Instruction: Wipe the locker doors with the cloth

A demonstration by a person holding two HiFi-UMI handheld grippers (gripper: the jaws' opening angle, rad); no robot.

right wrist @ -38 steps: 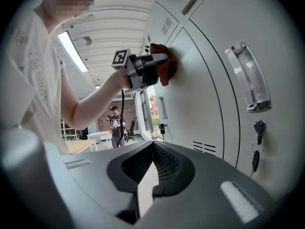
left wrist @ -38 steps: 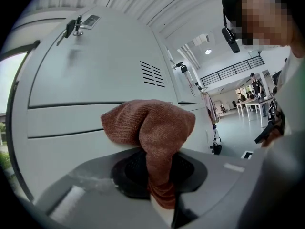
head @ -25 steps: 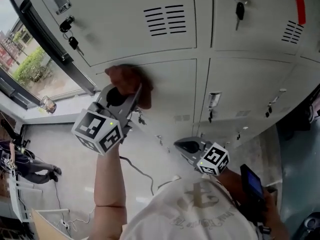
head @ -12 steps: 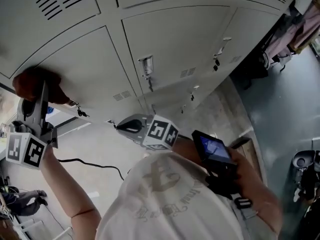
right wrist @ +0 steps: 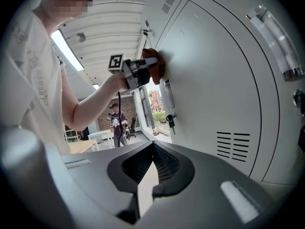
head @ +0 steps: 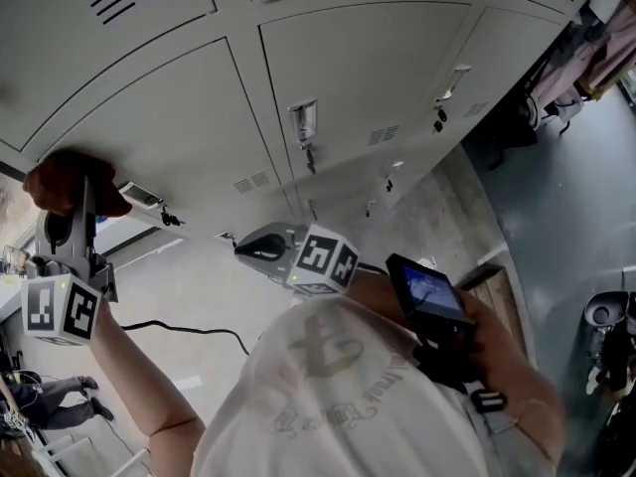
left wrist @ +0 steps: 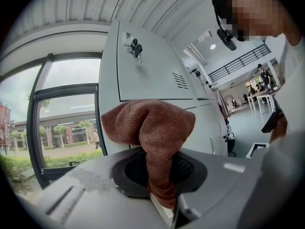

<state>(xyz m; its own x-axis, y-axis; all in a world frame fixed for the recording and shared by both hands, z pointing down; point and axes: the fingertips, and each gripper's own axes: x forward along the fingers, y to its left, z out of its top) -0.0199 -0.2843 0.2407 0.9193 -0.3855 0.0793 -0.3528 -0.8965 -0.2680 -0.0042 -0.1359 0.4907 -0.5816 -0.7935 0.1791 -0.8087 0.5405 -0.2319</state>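
- The left gripper [head: 83, 195], smooth grey plastic with a black-and-white marker cube, has its fingers pinching a rust-brown knitted cloth [left wrist: 148, 128].
- The cloth bunches into a soft, ribbed lump above the fingers, with a narrow tail running down between them.
- The lump is pressed against a pale grey, smooth metal locker door [head: 159, 127], near the door's left edge and close to the seam with the door above.
- In the right gripper view, the cloth sits just above a slim metal handle plate [right wrist: 167, 94], with a dangling key [right wrist: 170, 120] below that.
- To the right of the cloth the door panel is flat and bare as far as its small vent slots [head: 250, 182] and the next vertical seam.
- The right gripper [head: 243, 250] is held apart from the lockers, near the person's chest; its fingers are pressed together with nothing between them.
- Beside it stands another flat door with black louvred slots [right wrist: 233, 146].
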